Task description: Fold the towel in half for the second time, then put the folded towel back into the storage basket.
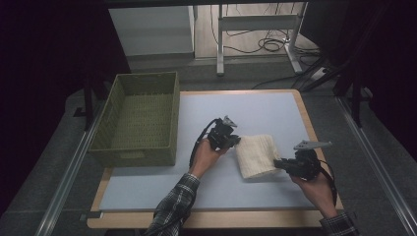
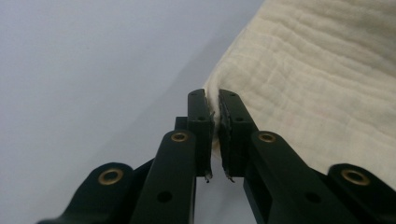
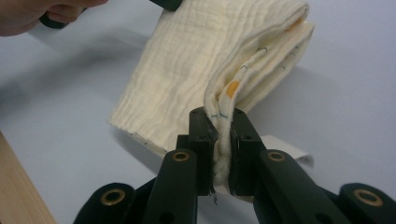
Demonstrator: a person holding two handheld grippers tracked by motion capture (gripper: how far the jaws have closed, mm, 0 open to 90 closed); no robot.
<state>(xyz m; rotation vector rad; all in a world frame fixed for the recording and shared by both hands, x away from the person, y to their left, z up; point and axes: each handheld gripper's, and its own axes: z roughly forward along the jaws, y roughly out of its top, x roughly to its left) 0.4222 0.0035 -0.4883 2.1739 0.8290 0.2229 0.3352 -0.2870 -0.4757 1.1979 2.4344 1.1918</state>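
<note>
Cloth, folded cream, sits mid-counter right of the green basket. Left tongs are clamped on its near-left corner, right tongs on the opposite layered edge, probably to lift it flat toward that basket.

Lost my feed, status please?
Left gripper shut on cloth corner. Right gripper shut on opposite edge. Basket left, nothing in the way.

Empty green woven basket, light grey tabletop, floor cables
</note>
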